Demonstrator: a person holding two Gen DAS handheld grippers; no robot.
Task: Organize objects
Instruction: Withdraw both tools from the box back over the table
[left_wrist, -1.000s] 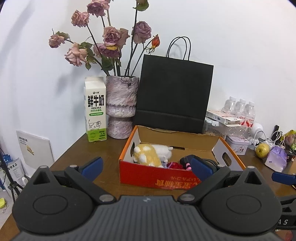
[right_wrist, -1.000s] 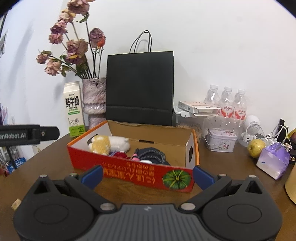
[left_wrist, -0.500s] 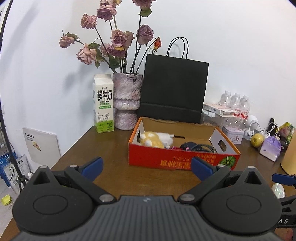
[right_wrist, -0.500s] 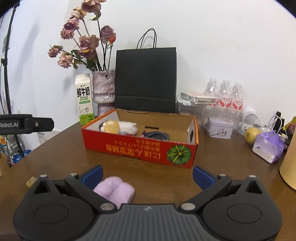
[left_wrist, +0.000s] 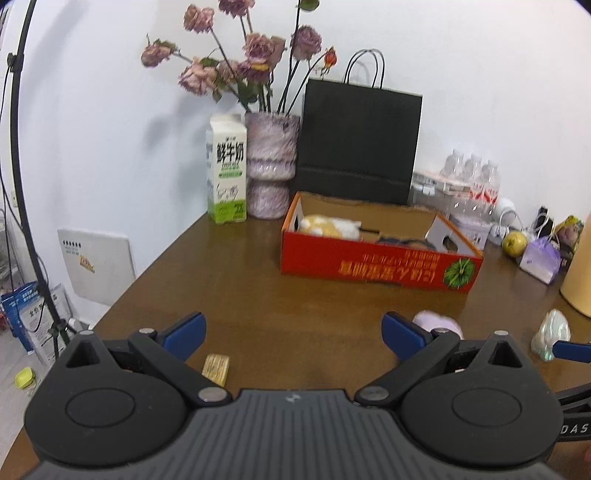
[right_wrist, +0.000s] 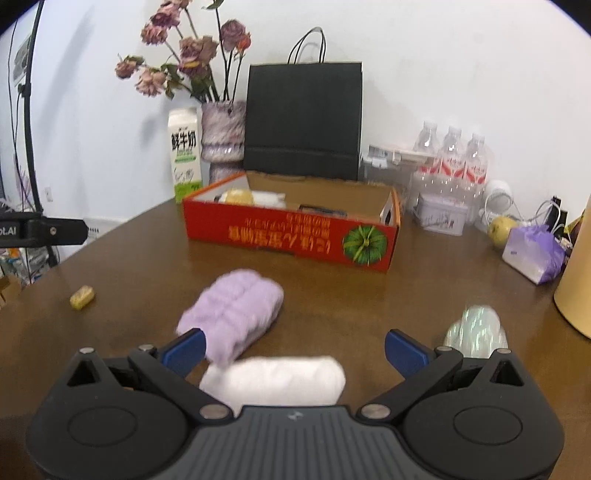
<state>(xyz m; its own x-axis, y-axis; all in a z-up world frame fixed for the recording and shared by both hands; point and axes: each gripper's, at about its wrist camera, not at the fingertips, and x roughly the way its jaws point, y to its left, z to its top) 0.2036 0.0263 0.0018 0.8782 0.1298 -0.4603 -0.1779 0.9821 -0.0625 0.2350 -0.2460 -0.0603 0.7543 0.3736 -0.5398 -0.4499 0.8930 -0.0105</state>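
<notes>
Setting: brown wooden table (right_wrist: 424, 288) against a white wall; black paper bag (right_wrist: 303, 118), vase of dried roses (right_wrist: 221, 129) and milk carton (right_wrist: 184, 155) stand at the back, upper centre of the right wrist view.
Destination: red cardboard box (right_wrist: 291, 236), centre frame, open-topped, already holding a yellow-and-white plush toy (left_wrist: 327, 226) and dark cables.
Left claw (left_wrist: 293, 330): spread wide and empty, hovering over bare table, lower centre.
Right claw (right_wrist: 293, 349): spread wide and empty, with the white roll between its fingers' line.
White roll (right_wrist: 273, 380): lower centre, lying crosswise just ahead of the right claw; looks like soft cloth, light, squashes easily. Best taken across its middle, probably with a full squeeze.
Purple fluffy roll (right_wrist: 232, 310): just behind the white one, possibly touching; soft, light, no slip risk. Grip mid-body.
Iridescent piece (right_wrist: 476, 328): lower right; blurred, perhaps shiny, slippery wrap.
Small yellow block (right_wrist: 83, 296): left edge, well apart; small, likely firm.
</notes>
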